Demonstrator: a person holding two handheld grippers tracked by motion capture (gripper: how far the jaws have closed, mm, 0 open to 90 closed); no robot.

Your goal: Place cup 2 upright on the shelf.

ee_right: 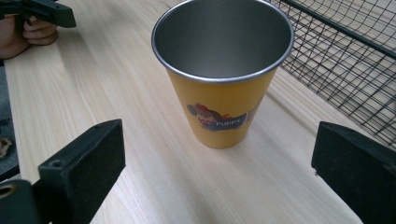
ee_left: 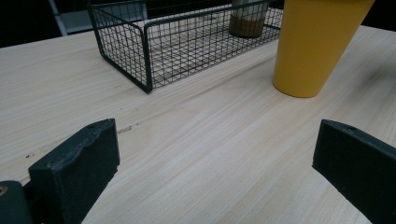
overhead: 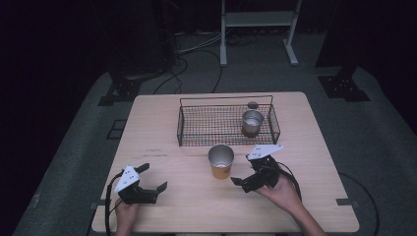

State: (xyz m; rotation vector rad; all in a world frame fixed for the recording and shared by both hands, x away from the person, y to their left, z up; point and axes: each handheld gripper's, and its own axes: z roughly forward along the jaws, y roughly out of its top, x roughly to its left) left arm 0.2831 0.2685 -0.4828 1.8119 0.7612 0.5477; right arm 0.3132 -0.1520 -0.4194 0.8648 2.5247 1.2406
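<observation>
**Yellow cup stands free ahead of the spread right tongs**

The yellow metal cup with a silver inside and a cartoon print [ee_right: 223, 79] stands upright on the pale wooden table [overhead: 305, 206], just in front of the right tongs [overhead: 247, 167]. In the right gripper view the cup sits between and beyond the two black jaws, which are spread wide with clear table on either side of the cup; the pads touch nothing. The left tongs [overhead: 151, 178] lie well apart from the cup, on the table's near left; their jaws are spread too and hold nothing, and in the left gripper view the cup rises at the upper right, beyond the jaw tips.

The right hand [overhead: 284, 189] comes in from the bottom edge, angled up and to the left, holding its tongs low over the table and pointed toward the cup. The left hand [overhead: 127, 212] grips its tongs near the table's front edge, aimed right and slightly away from the person.

Behind the cup lies a black wire basket [overhead: 187, 129], and a second metal cup with a brown lower part [overhead: 252, 122] stands upright inside its right end. The table rests on grey floor [overhead: 74, 147] in a dark room, with cables [overhead: 187, 59] and a white frame [overhead: 258, 29] at the back.
</observation>
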